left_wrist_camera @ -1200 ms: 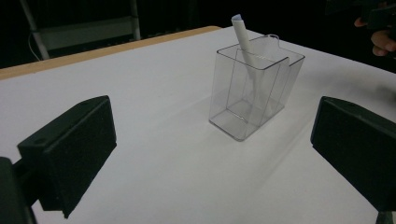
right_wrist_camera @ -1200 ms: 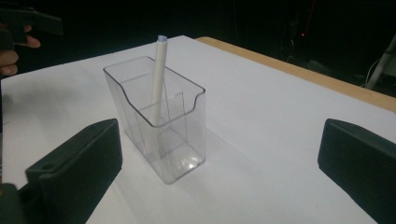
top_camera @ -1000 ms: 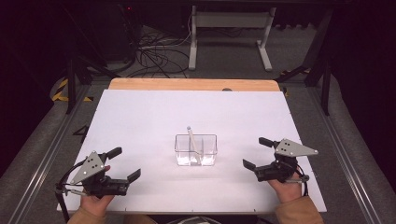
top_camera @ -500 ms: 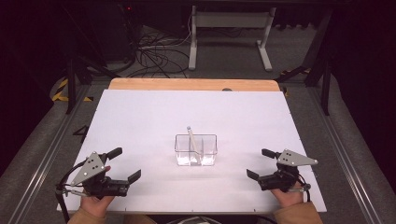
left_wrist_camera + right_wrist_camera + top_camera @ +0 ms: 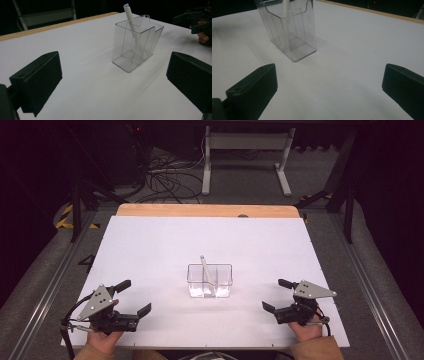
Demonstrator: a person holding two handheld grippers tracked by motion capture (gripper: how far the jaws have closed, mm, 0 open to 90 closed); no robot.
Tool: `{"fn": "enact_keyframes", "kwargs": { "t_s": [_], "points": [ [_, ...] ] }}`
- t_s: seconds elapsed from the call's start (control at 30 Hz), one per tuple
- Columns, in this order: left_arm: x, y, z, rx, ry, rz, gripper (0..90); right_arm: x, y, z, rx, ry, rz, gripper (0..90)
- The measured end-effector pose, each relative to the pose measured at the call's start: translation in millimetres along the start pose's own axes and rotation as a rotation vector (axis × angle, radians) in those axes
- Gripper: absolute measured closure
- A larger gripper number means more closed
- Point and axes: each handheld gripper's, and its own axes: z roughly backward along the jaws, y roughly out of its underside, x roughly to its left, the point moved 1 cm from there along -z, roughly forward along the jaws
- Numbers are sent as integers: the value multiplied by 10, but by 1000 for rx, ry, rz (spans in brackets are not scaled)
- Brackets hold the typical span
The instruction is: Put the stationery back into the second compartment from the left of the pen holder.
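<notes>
A clear plastic box (image 5: 210,281) with an inner divider stands upright at the middle of the white table (image 5: 150,250). A white stick (image 5: 205,271) leans inside it, its tip above the rim. In the left gripper view the box (image 5: 136,46) and stick (image 5: 131,17) lie ahead to the right. In the right gripper view the box (image 5: 289,31) stands ahead to the left. My left gripper (image 5: 133,297) rests open near the front left, holding nothing. My right gripper (image 5: 278,295) sits open near the front right, holding nothing. Both are well apart from the box.
A wooden strip (image 5: 205,210) runs along the table's far edge. Beyond it are a grey stand (image 5: 245,155) and loose cables (image 5: 165,175) on the floor. Metal rails (image 5: 50,285) flank the table. The other gripper (image 5: 197,18) and its hand appear far right in the left gripper view.
My right gripper has drawn back toward the front edge and sunk lower. The left gripper, box and stick have stayed put.
</notes>
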Motion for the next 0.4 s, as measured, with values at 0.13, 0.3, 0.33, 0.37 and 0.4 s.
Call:
{"fn": "enact_keyframes", "kwargs": {
  "t_s": [0.13,0.3,0.33,0.37,0.4],
  "points": [
    [-4,3,-7,-2,0,0,9,-1,-6,18,-12,5,1,3],
    [7,3,4,9,20,27,12,-6,-17,38,-17,-5,-11,3],
    [9,2,8,6,26,37,12,-10,-21,43,-19,-12,-18,3],
    [17,0,13,5,31,38,12,-14,-26,50,-19,-15,-19,3],
    [15,0,15,7,31,44,12,-17,-31,58,-22,-16,-16,3]
  ]
}}
